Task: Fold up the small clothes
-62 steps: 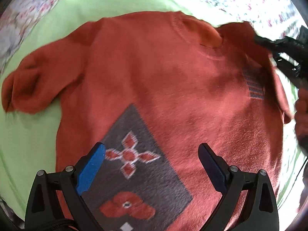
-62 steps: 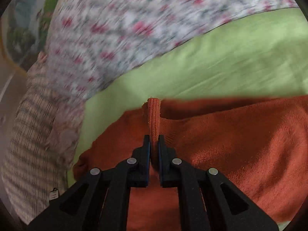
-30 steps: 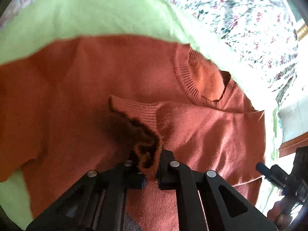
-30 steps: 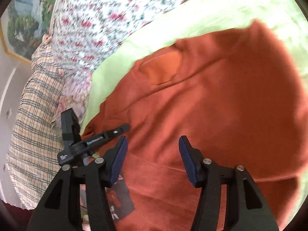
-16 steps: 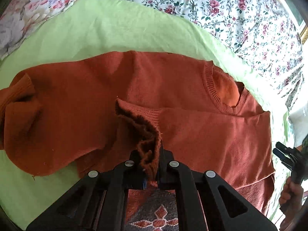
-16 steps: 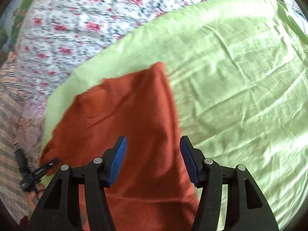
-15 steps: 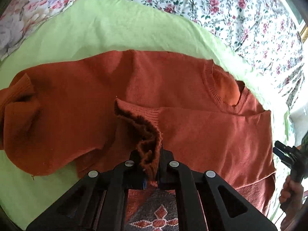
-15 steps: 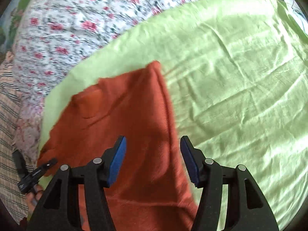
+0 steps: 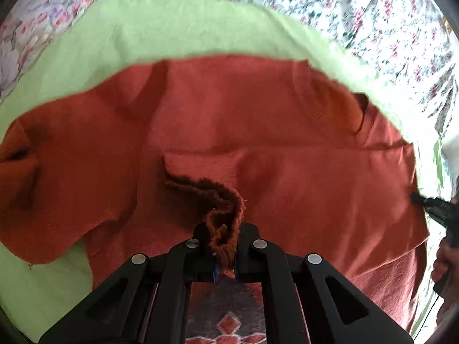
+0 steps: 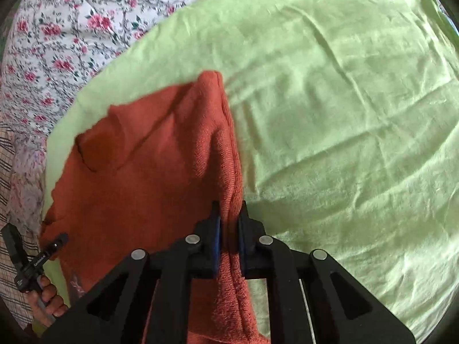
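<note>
Light green cloth sheet covers bed, floral white-and-pink bedspread beyond. Nearest: left gripper clamped tight on ribbed cuff of rust-orange knitted sweater; sleeve lies folded across chest. Right gripper pinches sweater's side edge, fabric bunched between pads. Farther: collar opening near sheet's far edge; other sleeve spread flat at left.

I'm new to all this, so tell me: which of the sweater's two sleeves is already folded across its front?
The sleeve whose ribbed cuff is pinched in the left gripper lies across the sweater's front. The other sleeve still sticks out sideways over the green sheet.
</note>
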Available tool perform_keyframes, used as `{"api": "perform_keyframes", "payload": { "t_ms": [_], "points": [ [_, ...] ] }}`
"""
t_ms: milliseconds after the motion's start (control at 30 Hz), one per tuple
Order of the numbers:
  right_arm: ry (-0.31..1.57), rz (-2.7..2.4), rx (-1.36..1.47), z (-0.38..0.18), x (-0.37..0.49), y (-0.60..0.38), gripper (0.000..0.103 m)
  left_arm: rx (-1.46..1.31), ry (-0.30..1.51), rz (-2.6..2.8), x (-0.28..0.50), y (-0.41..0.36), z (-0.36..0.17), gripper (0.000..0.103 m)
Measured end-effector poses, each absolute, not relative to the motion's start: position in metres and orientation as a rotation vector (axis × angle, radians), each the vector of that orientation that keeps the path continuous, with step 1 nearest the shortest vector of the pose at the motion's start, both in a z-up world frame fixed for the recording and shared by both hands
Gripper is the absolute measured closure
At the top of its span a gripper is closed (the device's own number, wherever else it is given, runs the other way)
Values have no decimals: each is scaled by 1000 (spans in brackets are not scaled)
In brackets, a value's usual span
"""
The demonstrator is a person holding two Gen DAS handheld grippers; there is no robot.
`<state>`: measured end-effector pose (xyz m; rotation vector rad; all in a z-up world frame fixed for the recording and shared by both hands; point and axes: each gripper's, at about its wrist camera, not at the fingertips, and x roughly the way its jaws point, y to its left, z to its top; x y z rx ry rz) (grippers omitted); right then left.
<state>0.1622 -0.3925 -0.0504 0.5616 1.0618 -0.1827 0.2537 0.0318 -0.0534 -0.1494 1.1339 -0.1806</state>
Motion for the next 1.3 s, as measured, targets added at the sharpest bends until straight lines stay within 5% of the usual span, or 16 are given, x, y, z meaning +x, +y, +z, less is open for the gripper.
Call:
{"api": "perform_keyframes", "payload": {
  "t_ms": [167,233,300,433,667,967,1100,1200,1267,1300],
  "points": [
    [999,-263,445,-10,149,-373,80,-160,1129,-182,242,45,-52,95],
    [997,-192,413,-3,146,-355,58,-173,1134,-181,235,52,-53,94],
    [1054,-169,344,-13,147,-338,51,-188,1140,-180,226,58,-49,88],
    [1119,-241,384,-31,137,-337,50,-243,1113,-145,198,95,-30,83],
    [1069,-112,410,1,123,-308,49,-249,985,140,177,189,15,39],
    [1114,39,381,-1,127,-246,49,-243,965,143,235,227,26,26],
    [1134,64,382,-4,124,-236,49,-201,1049,184,267,230,-3,28],
    [1150,68,391,-8,129,-231,49,-185,1133,209,277,236,-31,41],
    [1155,65,392,-9,130,-232,49,-192,1133,212,276,239,-36,74],
    [1157,59,393,-10,130,-232,49,-197,1118,216,274,241,-34,82]
  ]
}}
